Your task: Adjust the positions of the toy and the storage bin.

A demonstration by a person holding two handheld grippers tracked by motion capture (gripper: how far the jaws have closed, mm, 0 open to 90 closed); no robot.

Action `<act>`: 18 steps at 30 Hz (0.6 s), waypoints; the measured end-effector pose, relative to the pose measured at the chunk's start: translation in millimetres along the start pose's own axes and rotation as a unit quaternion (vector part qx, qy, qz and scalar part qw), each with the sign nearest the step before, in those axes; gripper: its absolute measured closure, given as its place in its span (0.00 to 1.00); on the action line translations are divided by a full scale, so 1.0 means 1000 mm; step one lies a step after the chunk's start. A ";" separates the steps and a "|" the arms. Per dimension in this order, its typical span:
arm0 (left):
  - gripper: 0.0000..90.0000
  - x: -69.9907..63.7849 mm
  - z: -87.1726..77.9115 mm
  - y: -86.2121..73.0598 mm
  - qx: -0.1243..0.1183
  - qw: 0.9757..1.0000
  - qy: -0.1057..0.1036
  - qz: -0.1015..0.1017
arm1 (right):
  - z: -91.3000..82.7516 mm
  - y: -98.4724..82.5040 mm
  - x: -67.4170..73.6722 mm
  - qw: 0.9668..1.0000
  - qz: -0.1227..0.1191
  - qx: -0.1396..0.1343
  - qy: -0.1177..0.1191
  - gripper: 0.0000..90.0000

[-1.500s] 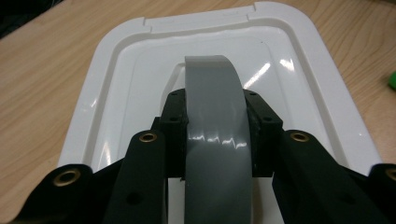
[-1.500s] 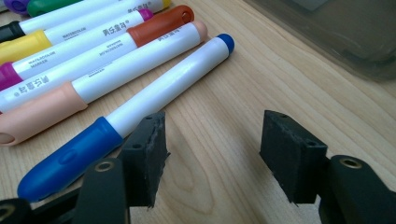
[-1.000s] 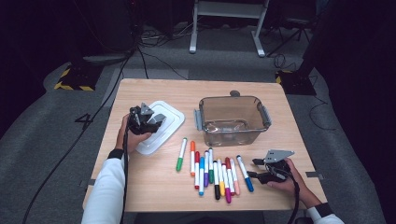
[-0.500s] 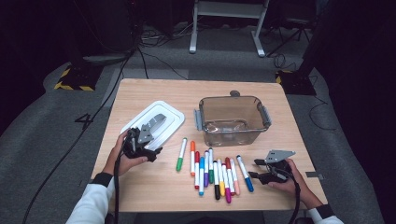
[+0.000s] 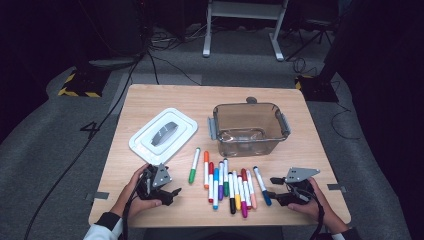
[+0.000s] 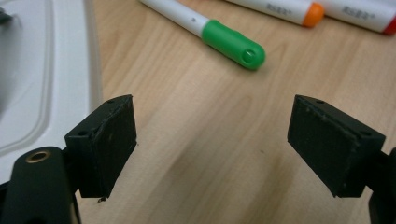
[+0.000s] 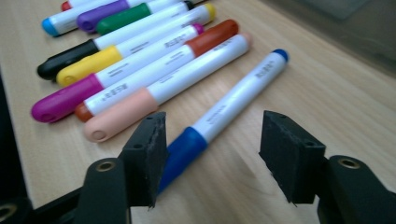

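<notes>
The high view looks forward and down from above the person's side, taking in the whole desk. The left gripper view sits low and close over the wood, facing the green marker, also in the high view. The right gripper view, equally close, faces the blue marker both share.

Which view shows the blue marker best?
Right gripper view: the blue marker lies close up between the open jaws, cap nearest, print visible. The high view shows it small, rightmost of the row. The left gripper view gives the green marker instead.
</notes>
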State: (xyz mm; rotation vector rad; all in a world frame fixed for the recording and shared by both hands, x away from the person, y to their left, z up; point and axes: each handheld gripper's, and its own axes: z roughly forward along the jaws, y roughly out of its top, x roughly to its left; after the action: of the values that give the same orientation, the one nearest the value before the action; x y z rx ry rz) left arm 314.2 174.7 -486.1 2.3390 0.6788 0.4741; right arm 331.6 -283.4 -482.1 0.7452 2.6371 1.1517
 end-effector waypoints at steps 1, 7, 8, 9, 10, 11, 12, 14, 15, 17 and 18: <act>0.18 0.000 0.000 0.000 0.000 1.000 0.000 0.000 | 0.000 0.000 0.000 1.000 0.000 0.000 0.000 0.45; 0.18 0.000 0.010 -0.005 0.013 1.000 -0.011 -0.017 | 0.006 0.000 0.003 1.000 -0.005 0.021 0.000 0.44; 0.18 0.001 0.010 -0.005 0.014 1.000 -0.012 -0.019 | 0.006 0.000 0.003 1.000 -0.005 0.021 0.000 0.44; 0.18 0.002 0.011 -0.005 0.010 1.000 -0.015 -0.024 | 0.006 -0.001 0.002 1.000 -0.004 0.023 -0.005 0.45; 0.17 0.004 0.013 -0.008 0.002 0.999 -0.026 -0.039 | 0.007 -0.003 -0.001 0.999 -0.001 0.029 -0.013 0.47; 0.17 0.004 0.013 -0.008 0.002 0.999 -0.026 -0.039 | 0.007 -0.004 -0.003 0.999 0.001 0.033 -0.019 0.49; 0.16 0.007 0.015 -0.011 -0.007 0.998 -0.036 -0.060 | 0.007 -0.005 -0.005 0.999 0.003 0.039 -0.027 0.51; 0.16 0.010 0.016 -0.012 -0.004 0.996 -0.044 -0.078 | 0.006 -0.006 -0.008 0.999 0.003 0.036 -0.034 0.53; 0.16 0.010 0.016 -0.012 -0.004 0.996 -0.044 -0.078 | 0.006 -0.007 -0.010 0.999 0.003 0.036 -0.039 0.57; 0.16 0.010 0.016 -0.012 -0.004 0.996 -0.044 -0.078 | 0.004 -0.008 -0.013 0.999 0.005 0.033 -0.042 0.62; 0.16 0.010 0.016 -0.012 -0.003 0.996 -0.044 -0.078 | 0.003 -0.009 -0.015 0.998 0.008 0.033 -0.045 0.67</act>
State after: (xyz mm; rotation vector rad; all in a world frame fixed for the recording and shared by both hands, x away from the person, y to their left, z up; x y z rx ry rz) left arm 325.8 181.0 -504.4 2.2649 0.8096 0.3016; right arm 341.9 -294.2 -491.0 0.8121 2.6104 1.0155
